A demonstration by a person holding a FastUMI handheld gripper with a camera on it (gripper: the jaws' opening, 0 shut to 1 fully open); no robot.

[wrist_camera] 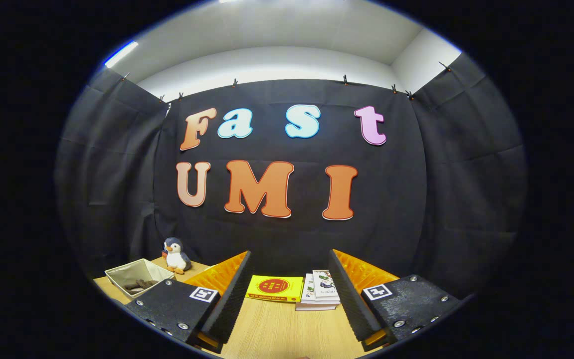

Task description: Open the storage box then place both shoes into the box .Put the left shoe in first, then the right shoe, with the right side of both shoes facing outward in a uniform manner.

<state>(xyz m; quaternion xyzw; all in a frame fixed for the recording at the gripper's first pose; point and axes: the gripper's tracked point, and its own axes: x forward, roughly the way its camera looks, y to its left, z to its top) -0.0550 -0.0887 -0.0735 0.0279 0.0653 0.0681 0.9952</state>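
Note:
My gripper (289, 279) stands open above the wooden table (277, 331), its two black ribbed fingers (229, 294) with orange backs spread wide and nothing between them. It is tilted up toward the booth's back wall. A shallow white box (137, 275) sits at the far left of the table, beyond the left finger, with dark items (137, 285) lying inside that I cannot make out clearly.
A yellow book (274, 288) lies flat just ahead, between the fingers. A small stack of white books (320, 291) rests beside it, close to the right finger. A plush penguin (176, 255) stands behind the white box.

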